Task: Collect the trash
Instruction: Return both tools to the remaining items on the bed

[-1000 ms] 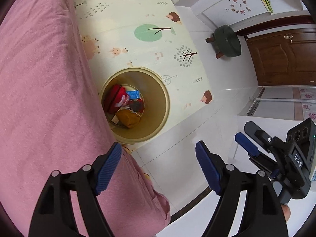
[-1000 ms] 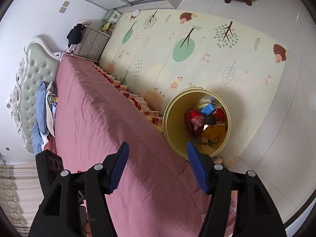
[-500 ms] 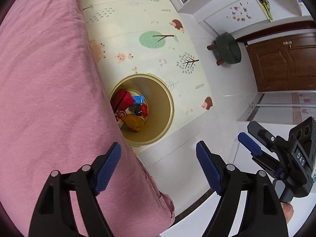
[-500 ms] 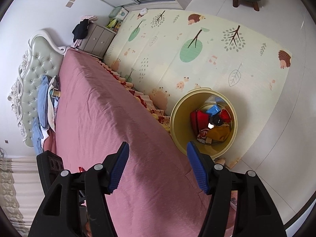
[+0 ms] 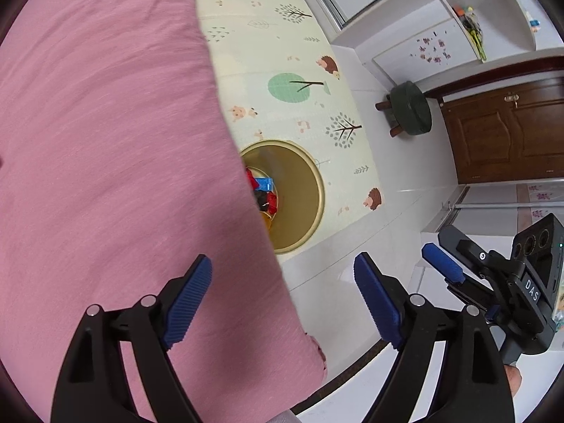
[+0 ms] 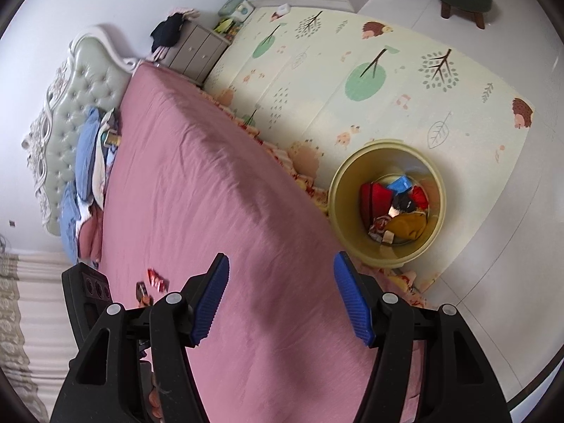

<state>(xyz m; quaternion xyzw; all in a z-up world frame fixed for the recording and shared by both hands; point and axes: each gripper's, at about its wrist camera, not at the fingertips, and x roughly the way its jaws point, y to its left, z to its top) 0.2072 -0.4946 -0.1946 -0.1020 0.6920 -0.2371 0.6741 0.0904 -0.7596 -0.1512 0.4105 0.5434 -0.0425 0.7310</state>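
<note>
Bedroom: pink bed [image 6: 218, 190], patterned play mat [image 6: 405, 70], white tile floor. Yellow bin [image 6: 439, 190] stands on the mat just beside the bed edge; already holds red, blue, black and mustard trash [image 6: 391, 208]. Left: two small wrappers [image 6: 151, 283] on the bedspread, well apart from the bin, apparently not yet collected. Left claw [image 5: 282, 299]: jaws opening, nothing between them. Right claw [image 6: 280, 296]: jaws apart, empty. Judgement: task well advanced, with at least those wrappers outstanding.
</note>
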